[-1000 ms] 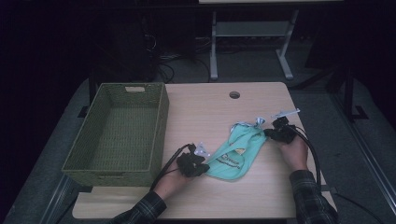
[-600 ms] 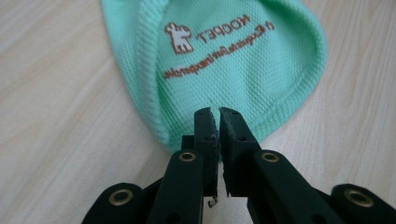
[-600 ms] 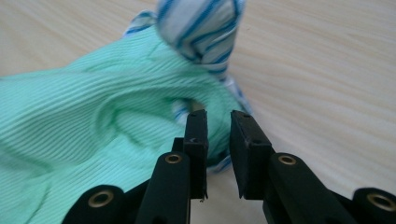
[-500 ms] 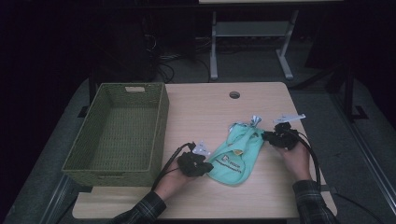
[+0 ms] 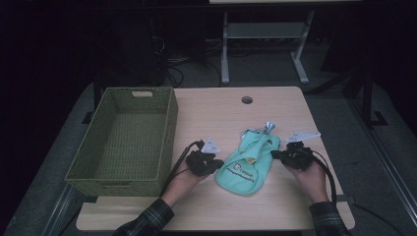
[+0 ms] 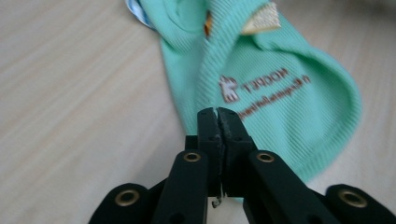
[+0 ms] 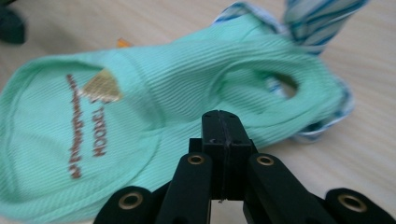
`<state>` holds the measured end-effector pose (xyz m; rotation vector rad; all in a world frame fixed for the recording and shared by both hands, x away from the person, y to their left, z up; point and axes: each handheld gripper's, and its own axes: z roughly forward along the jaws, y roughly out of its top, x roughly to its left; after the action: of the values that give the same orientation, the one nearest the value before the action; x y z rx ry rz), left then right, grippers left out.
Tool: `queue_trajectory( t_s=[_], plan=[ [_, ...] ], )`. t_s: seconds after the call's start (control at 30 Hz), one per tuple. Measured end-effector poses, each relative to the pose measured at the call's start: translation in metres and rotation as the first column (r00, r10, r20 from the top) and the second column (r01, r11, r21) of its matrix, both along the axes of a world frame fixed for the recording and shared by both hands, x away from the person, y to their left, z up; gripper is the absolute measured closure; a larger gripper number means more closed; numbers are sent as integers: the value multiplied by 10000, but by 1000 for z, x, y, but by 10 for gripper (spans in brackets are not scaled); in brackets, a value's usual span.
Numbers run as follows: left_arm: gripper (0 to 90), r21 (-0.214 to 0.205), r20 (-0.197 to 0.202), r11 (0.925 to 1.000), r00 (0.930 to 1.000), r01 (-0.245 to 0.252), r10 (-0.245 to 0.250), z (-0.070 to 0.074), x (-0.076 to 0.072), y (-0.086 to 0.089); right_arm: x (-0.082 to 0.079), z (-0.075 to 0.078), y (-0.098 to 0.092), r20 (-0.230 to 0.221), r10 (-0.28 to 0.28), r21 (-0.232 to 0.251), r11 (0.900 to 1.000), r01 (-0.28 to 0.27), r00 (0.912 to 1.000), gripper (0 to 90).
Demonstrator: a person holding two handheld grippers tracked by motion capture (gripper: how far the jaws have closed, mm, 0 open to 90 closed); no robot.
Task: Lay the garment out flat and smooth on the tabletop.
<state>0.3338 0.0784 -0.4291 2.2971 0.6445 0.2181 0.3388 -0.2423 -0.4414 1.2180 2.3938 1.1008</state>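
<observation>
High view: right gripper (image 5: 281, 154) has dragged the green garment's (image 5: 246, 164) edge inward; both grippers' fingers clamped on cloth, left gripper (image 5: 216, 165) steady, fold nearly set.

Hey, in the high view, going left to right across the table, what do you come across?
Green woven basket → left gripper → mint green garment → right gripper.
</observation>
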Motion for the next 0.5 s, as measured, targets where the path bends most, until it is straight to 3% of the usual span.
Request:
queue_trajectory(
  t_s=[0.17, 0.4, 0.5],
  plan=[
    [894, 86, 167, 9998, 9997, -167, 165, -3, 18, -8, -10, -2, 9, -29, 289, -61, 9996, -289, 9996, 900],
    [895, 66, -15, 9999, 9999, -114, 114, -12, 38, -23, -22, -9, 19, -183, 627, -235, 9977, -631, 9979, 900],
    [894, 250, 5, 9997, 10000, -51, 51, -17, 44, -31, -25, -15, 24, -470, 702, -291, 9970, -716, 9964, 900]
  ],
)
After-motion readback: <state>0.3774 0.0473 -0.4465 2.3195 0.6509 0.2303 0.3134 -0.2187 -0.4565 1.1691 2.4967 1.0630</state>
